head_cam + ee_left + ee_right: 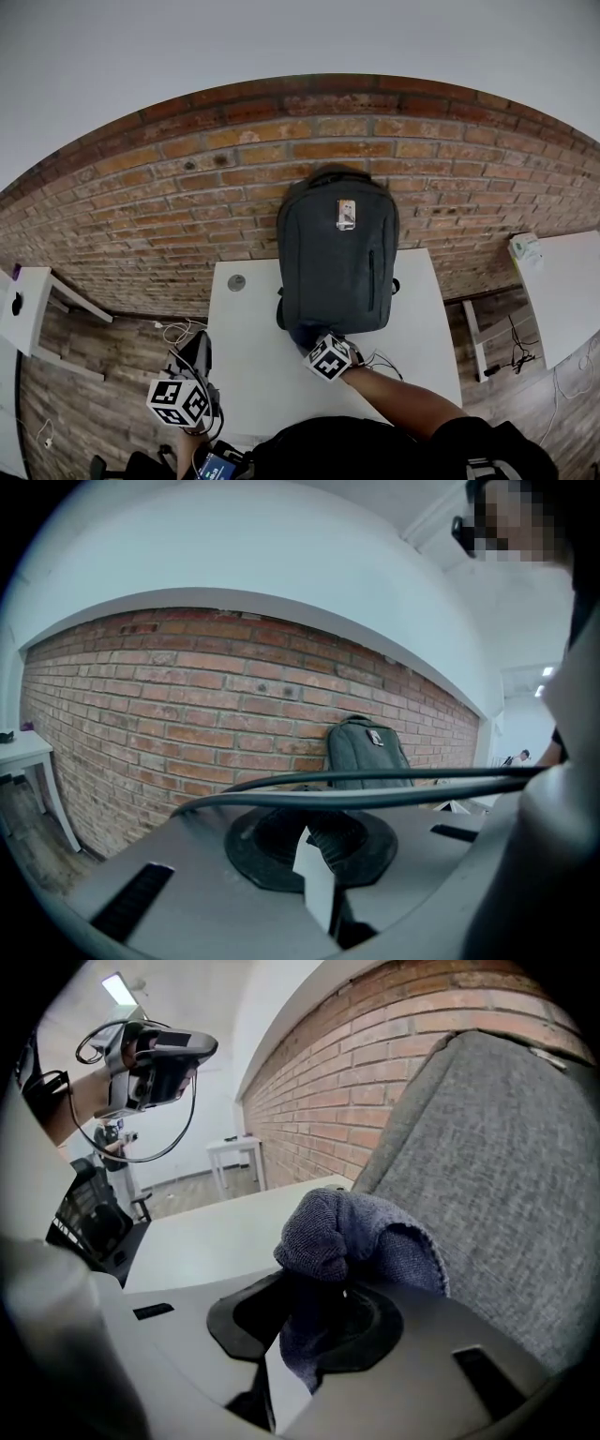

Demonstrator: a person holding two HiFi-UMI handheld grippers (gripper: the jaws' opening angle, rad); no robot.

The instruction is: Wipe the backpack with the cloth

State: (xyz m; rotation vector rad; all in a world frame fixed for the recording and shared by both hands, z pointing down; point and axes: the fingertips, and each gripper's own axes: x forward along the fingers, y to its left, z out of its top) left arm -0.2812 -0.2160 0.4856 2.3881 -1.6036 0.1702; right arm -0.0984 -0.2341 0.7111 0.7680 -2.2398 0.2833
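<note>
Brick wall [187, 187] is backing a white surface [253, 366], and the action is centring on the right gripper [323, 1321], whose jaws are clamping a bunched blue-grey cloth [361, 1241], its folds bulging up out of the grip. Just past the cloth, toward 1 o'clock in the right gripper view, the backpack [497, 1147] is filling the frame with coarse grey weave. The cloth is lying against its lower face or just beside it; I cannot tell which. In the head view the pack is standing upright at 12 o'clock on the surface and leaning on the wall, with the right gripper sitting at its bottom edge, around 7 o'clock. The left gripper [192, 380] is hanging off the surface's near corner at 8 o'clock, well apart from the pack. Its jaws are sitting together with nothing between them, and cables [375, 785] are crossing its view. Judging by this, wiping is only getting going at the base, leaving the whole upper front to cover. The pack is looking dark, dry and evenly coloured, showing a small label [346, 214] near the top and no streaks or stains.
</note>
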